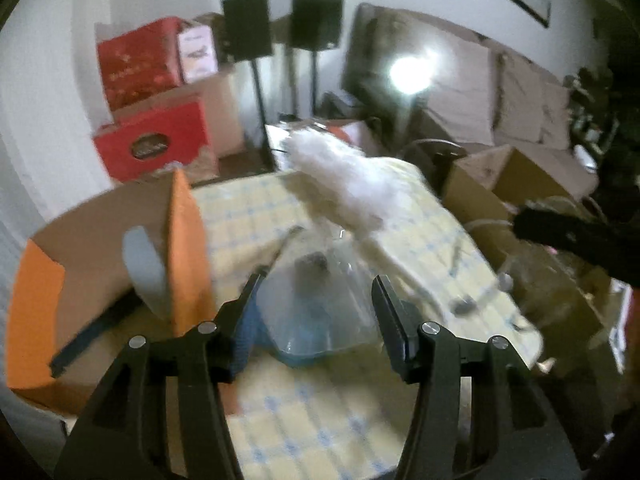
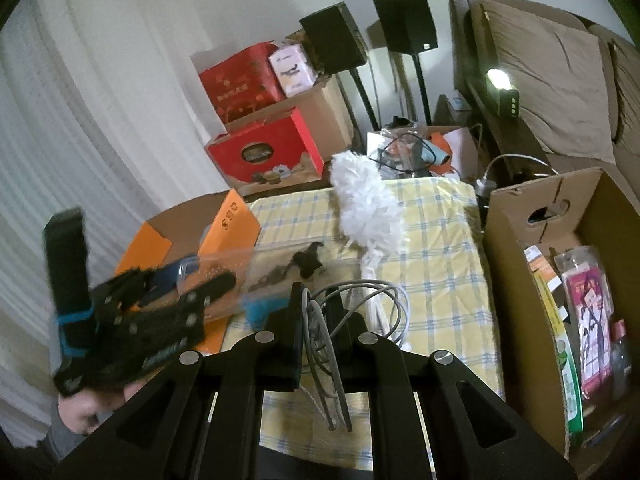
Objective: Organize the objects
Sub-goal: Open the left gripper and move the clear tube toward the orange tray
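The left gripper (image 1: 316, 300) stands with its jaws spread, and a clear plastic bag (image 1: 320, 280) lies between them on the checked cloth (image 1: 320, 420); the pads do not press it. The bag rests just beside the orange box (image 1: 182, 248), whose flaps are open. The right gripper (image 2: 320, 312) is pressed together on a grey cable (image 2: 360, 296), which loops loosely in front of the fingers and hangs down behind them. To do this step well, I think the left hand should pull back clear of the bag without catching the thin film, and the right hand should carry the cable high enough that its loops do not drag the white duster (image 2: 366, 200) lying across the cloth. The brown carton (image 2: 520, 264) at the right, already holding packets, seems a likely place for it. The bag is glossy and crumpled, with something dark and something blue inside. The duster is fluffy, the cable smooth and springy, the cartons stiff.
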The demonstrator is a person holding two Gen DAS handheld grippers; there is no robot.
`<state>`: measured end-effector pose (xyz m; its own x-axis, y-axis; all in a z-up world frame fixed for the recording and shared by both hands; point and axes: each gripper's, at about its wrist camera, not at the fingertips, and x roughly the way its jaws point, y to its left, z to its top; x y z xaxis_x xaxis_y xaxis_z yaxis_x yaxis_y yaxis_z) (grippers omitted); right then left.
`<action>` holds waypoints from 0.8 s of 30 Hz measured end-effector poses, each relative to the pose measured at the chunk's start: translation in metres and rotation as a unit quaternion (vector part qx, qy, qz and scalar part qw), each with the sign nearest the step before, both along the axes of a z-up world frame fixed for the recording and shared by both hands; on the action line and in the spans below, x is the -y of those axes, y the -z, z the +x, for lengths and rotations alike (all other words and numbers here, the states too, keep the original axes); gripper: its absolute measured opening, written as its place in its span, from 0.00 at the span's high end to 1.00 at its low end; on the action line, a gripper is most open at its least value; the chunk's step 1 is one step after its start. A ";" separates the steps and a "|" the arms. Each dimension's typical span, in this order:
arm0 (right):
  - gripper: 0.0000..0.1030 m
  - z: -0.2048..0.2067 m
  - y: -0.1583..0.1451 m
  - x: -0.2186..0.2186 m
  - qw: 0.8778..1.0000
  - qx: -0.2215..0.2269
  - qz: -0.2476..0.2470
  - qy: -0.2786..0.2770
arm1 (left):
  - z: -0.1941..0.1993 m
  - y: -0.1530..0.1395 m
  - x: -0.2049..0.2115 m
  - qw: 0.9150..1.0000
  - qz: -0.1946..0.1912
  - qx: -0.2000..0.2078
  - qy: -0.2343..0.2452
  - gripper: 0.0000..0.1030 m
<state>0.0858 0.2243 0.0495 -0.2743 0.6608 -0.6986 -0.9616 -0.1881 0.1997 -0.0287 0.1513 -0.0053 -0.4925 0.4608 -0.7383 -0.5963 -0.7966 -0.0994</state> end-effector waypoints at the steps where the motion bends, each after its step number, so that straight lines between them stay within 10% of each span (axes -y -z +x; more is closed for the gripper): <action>1: 0.91 0.002 0.000 0.000 1.000 -0.001 0.000 0.002 | 0.003 0.001 -0.003 1.000 0.004 0.006 0.005 0.50; 18: 0.91 0.021 0.001 0.013 1.000 0.004 -0.003 0.015 | 0.009 0.054 -0.048 0.993 0.000 0.121 0.012 0.47; 19: 0.91 0.021 0.002 0.012 0.989 0.001 -0.001 -0.148 | 0.010 0.057 -0.050 0.992 0.001 0.126 0.013 0.47; 22: 0.91 0.023 0.006 0.011 0.989 0.003 -0.005 -0.148 | 0.011 0.064 -0.059 0.992 -0.006 0.129 0.013 0.48; 24: 0.91 0.023 0.007 0.011 0.989 0.004 -0.006 -0.149 | 0.011 0.069 -0.066 0.992 -0.021 0.127 0.014 0.66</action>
